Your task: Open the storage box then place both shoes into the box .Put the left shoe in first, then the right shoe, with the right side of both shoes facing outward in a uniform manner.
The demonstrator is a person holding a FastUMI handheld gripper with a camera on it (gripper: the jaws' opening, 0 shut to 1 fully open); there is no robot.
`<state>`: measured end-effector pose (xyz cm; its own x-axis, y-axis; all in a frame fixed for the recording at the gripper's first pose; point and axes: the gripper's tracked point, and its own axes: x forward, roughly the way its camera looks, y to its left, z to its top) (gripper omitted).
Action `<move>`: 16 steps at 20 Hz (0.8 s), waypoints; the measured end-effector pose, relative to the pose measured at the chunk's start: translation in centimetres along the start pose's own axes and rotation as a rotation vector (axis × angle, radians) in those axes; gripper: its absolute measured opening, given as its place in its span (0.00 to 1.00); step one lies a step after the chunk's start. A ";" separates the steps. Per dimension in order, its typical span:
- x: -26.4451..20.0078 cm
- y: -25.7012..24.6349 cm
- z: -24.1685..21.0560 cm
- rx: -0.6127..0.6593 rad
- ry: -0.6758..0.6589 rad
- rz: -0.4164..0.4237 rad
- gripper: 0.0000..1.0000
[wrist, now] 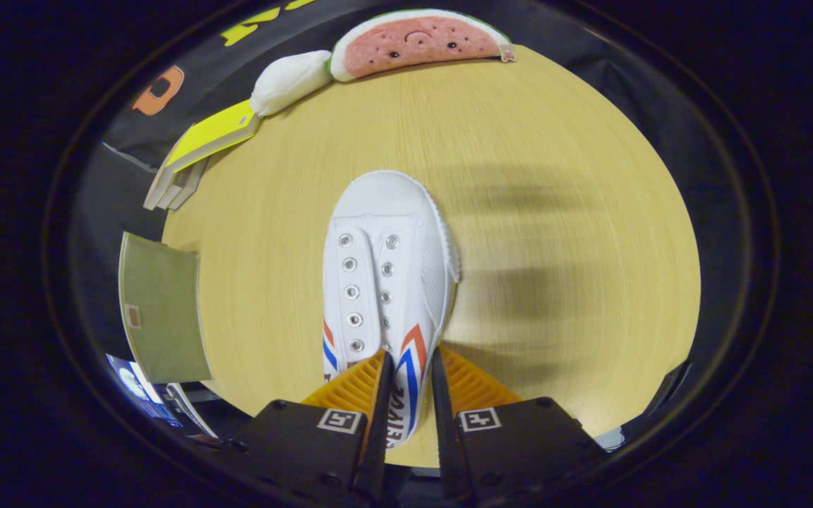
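While one shoe [385, 275] shows, tongs [410, 367] seemingly pinch it.

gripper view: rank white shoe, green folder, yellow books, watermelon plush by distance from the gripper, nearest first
1. White shoe: its side panel is clamped between the fingers of the gripper, toe pointing away.
2. Green folder: off the table's left edge, beside the shoe.
3. Yellow books: far left corner, stacked.
4. Watermelon plush: at the table's far edge, beyond the shoe's toe.
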<state>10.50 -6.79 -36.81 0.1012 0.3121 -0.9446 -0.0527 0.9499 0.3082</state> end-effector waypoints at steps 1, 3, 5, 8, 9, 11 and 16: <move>0.0 0.1 0.0 0.006 -0.001 -0.003 0.32; 0.1 0.1 0.0 0.017 -0.006 -0.012 0.24; -0.2 0.1 0.2 0.031 -0.012 -0.020 0.15; -0.3 0.9 -0.2 0.063 -0.011 -0.003 0.08; -0.6 1.5 -0.4 0.081 -0.011 0.010 0.06; -1.2 2.5 -1.5 0.096 -0.003 0.053 0.06; -2.9 6.2 -3.1 0.111 -0.002 0.144 0.06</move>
<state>6.83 -1.89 -32.50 0.1023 0.4448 -0.8898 0.0432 0.8916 0.4507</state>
